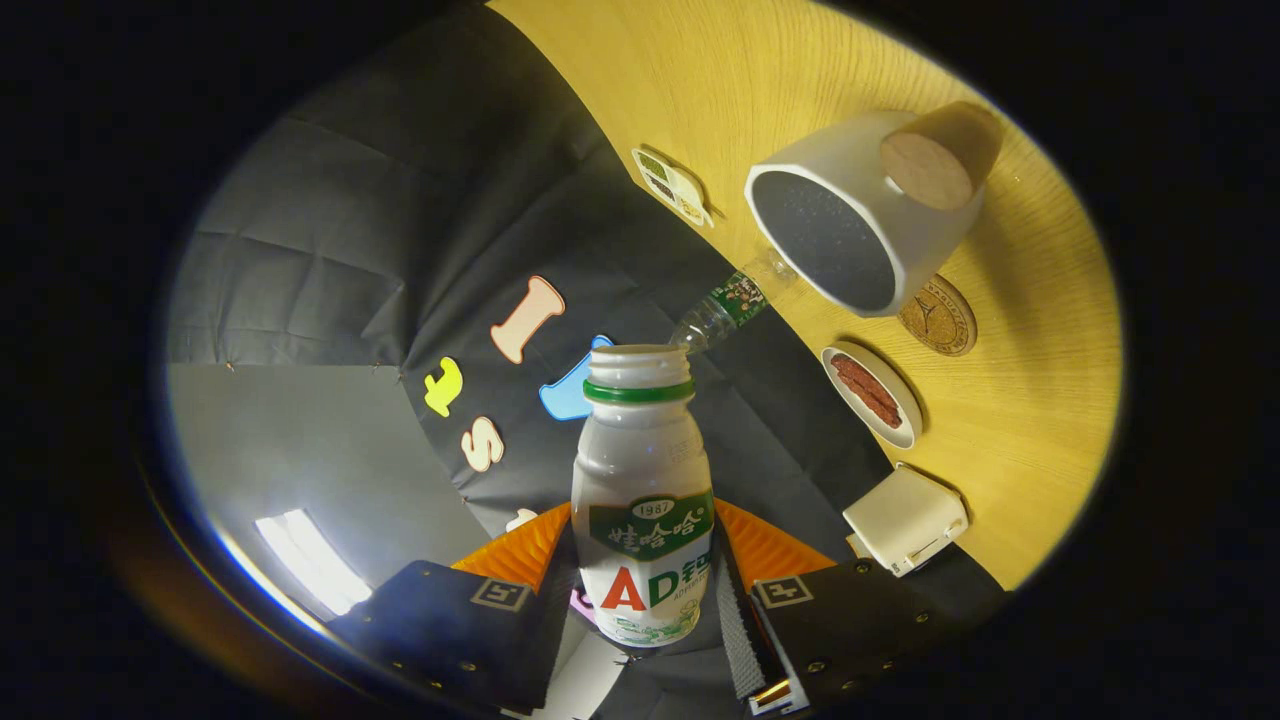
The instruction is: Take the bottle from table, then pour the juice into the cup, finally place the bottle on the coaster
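Gripper view showed the gripper [645,600] squeezing the bottle [643,500] between both fingers, low on its label. It looked light, smooth and slippery, tipped near the cup [865,215].

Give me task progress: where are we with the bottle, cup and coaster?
Done: bottle is off the table, clamped between the gripper fingers. In hand: view is rolled, bottle mouth short of the cup, no juice visibly flowing. Left: pour, then set it on the coaster.
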`<state>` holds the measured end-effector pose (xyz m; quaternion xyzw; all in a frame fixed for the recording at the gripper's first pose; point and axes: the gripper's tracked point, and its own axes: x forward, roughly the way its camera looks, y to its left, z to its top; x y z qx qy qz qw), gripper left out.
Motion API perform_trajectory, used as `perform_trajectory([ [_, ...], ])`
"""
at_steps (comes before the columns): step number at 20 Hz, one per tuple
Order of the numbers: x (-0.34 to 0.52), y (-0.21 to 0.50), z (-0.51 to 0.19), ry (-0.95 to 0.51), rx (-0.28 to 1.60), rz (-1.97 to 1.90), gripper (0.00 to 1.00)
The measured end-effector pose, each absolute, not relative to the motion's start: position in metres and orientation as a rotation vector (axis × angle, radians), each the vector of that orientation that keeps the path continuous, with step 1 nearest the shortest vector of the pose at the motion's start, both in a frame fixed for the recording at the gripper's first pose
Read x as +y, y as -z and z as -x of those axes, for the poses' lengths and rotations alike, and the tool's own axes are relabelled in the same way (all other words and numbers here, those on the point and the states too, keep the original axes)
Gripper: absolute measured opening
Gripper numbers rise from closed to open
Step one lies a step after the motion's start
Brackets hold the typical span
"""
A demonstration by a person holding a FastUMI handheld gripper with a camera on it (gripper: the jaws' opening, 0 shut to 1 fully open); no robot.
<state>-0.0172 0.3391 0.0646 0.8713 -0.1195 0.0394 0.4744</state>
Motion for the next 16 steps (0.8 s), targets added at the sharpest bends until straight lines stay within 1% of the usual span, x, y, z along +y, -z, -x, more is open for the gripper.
perform_trajectory([
  [6, 0.350, -0.039, 0.008, -0.028, -0.194, -1.882, 0.66],
  [10, 0.355, -0.010, 0.006, 0.037, -0.109, -1.645, 0.66],
  [16, 0.369, 0.025, 0.004, 0.088, -0.001, -1.287, 0.67],
])
